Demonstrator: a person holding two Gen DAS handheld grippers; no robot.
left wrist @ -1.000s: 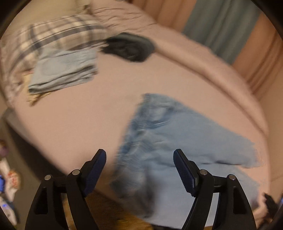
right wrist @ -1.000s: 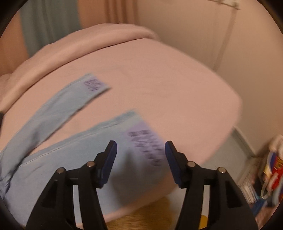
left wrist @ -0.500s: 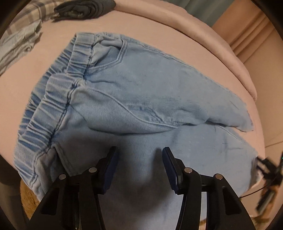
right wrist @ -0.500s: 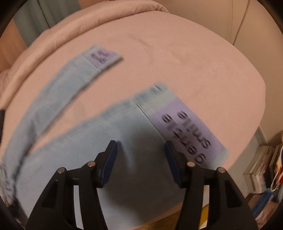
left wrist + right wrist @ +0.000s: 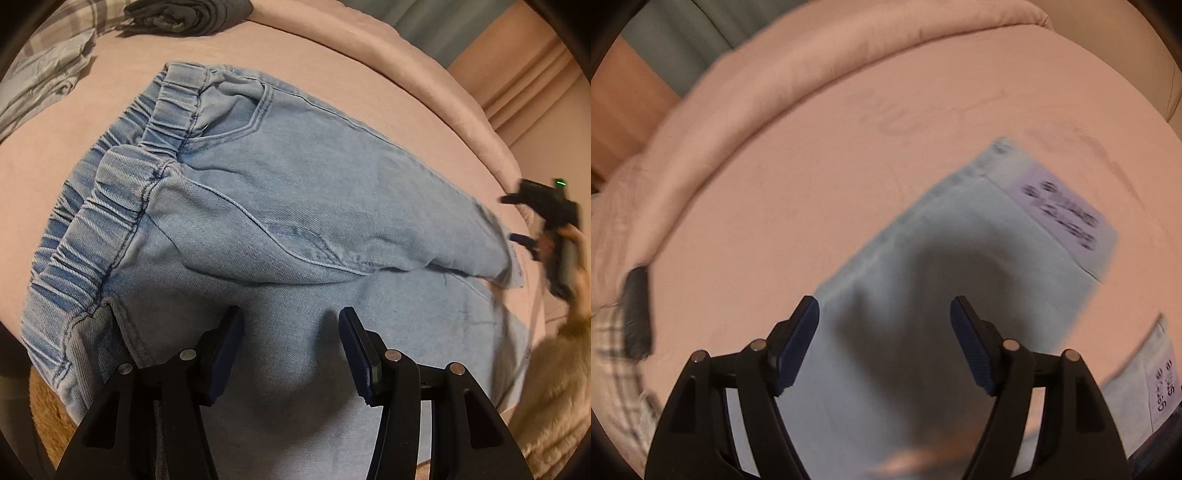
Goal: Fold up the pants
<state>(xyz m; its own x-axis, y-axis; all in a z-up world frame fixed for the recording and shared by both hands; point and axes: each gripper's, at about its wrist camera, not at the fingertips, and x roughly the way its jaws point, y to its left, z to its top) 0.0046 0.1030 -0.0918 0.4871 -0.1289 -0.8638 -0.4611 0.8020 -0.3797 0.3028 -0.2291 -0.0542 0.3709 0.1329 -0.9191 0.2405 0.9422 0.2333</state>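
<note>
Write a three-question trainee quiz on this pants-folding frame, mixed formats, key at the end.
1. True or false: the left gripper is clamped shut on the light blue denim pants.
2. Multiple choice: the pants' gathered elastic waistband lies toward which side of the left wrist view? A) left B) right C) hidden
3. Fill in: in the right wrist view, the right gripper hovers open over a pant leg that ends in a lilac printed ____.

Key: 1 false; 2 A; 3 cuff
</note>
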